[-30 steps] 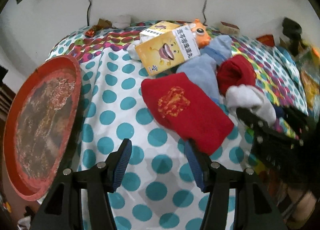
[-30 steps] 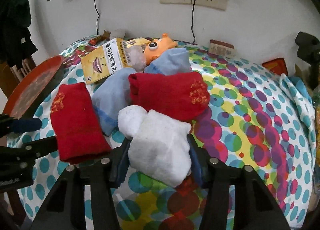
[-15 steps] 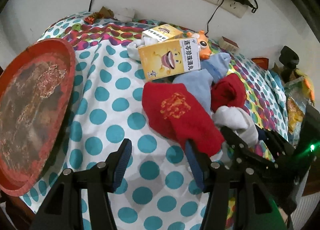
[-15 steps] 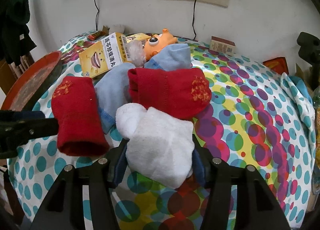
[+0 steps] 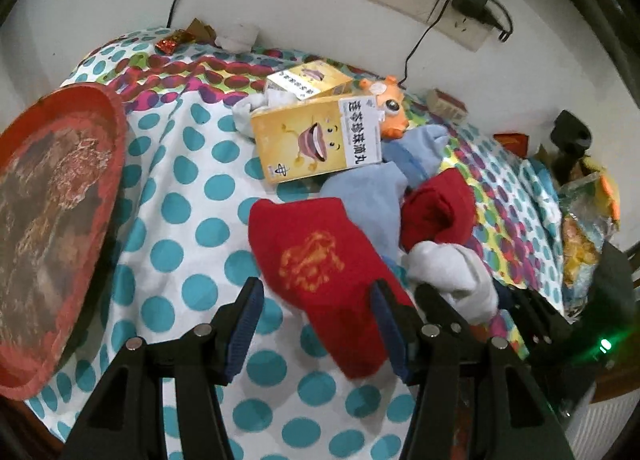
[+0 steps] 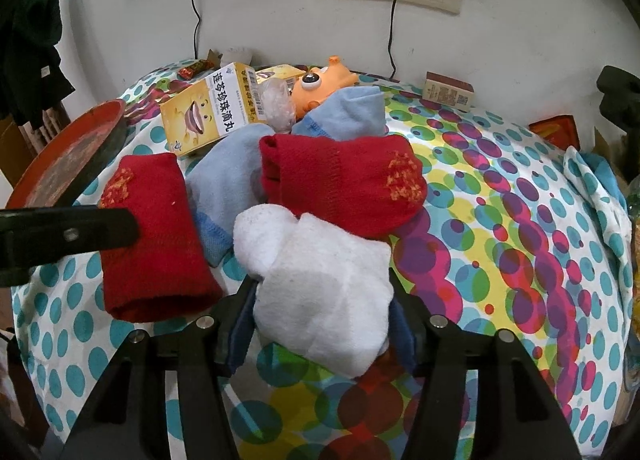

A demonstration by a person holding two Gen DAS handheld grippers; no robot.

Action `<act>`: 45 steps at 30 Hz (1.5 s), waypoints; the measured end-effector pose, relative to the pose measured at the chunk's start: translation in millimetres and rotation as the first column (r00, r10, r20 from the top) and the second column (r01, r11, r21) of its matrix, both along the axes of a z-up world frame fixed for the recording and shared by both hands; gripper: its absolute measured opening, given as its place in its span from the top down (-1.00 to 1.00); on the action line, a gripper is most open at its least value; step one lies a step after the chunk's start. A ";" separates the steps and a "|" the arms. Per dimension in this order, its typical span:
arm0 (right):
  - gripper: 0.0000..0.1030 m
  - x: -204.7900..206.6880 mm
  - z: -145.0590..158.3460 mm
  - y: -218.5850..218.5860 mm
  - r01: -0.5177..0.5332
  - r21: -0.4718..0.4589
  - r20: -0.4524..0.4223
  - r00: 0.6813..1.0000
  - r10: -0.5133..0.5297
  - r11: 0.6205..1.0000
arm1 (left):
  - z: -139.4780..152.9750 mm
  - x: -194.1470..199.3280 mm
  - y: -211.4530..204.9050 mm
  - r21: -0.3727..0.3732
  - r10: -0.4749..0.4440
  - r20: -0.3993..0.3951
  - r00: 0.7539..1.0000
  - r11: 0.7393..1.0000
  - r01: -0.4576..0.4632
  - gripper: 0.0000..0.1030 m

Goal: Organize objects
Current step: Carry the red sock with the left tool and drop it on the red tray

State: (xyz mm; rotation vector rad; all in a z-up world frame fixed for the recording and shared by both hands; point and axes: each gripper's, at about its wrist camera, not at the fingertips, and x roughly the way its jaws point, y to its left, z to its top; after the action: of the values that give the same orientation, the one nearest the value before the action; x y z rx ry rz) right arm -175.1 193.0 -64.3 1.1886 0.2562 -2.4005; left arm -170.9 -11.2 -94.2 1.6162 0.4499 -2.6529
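Note:
A red sock (image 5: 320,264) with a gold mark lies on the dotted cloth, its near end between the open jaws of my left gripper (image 5: 318,324). It also shows in the right wrist view (image 6: 152,236). My right gripper (image 6: 320,332) is open, with a white sock (image 6: 320,292) lying between its jaws; the white sock shows too in the left wrist view (image 5: 452,276). A second red sock (image 6: 344,184) and light blue socks (image 6: 228,184) lie behind it. A yellow box (image 6: 212,116) and an orange toy (image 6: 320,84) sit further back.
A red round tray (image 5: 52,220) leans at the table's left edge. A small brown box (image 6: 448,90) stands by the wall under the sockets with plugged cables. Bags and clutter (image 5: 584,228) crowd the table's right side. The left gripper's arm (image 6: 68,232) reaches in from the left.
My left gripper has moved forward and right, so the red sock's end now lies between its jaws. The right gripper has barely moved around the white sock.

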 end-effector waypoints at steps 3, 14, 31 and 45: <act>-0.10 -0.1 0.2 0.1 0.000 -0.004 0.002 1.000 0.000 1.000 | -8.2 -9.2 0.0 0.001 0.008 0.016 1.000 1.000 -0.008 -0.11; -0.11 -0.4 0.3 0.7 -0.003 -0.009 0.004 1.000 0.003 1.000 | -13.3 -18.7 -4.3 0.022 -0.042 -0.032 0.999 0.999 0.043 0.25; -0.11 -0.7 0.1 0.1 -0.006 0.000 0.002 1.000 0.006 1.000 | 28.5 24.9 -35.2 -0.168 -0.146 -0.090 0.985 0.977 0.130 0.46; -0.11 -0.8 -0.1 -1.0 -0.011 0.023 -0.005 1.000 0.011 1.000 | 53.3 49.0 -185.1 -0.378 0.077 -0.090 0.993 0.920 -0.106 0.46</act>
State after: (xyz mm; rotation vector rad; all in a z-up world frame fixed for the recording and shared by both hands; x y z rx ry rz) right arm -175.9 192.1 -64.4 1.1884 0.2912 -2.3977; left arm -121.9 -196.3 -40.9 1.3497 -0.0005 -2.5314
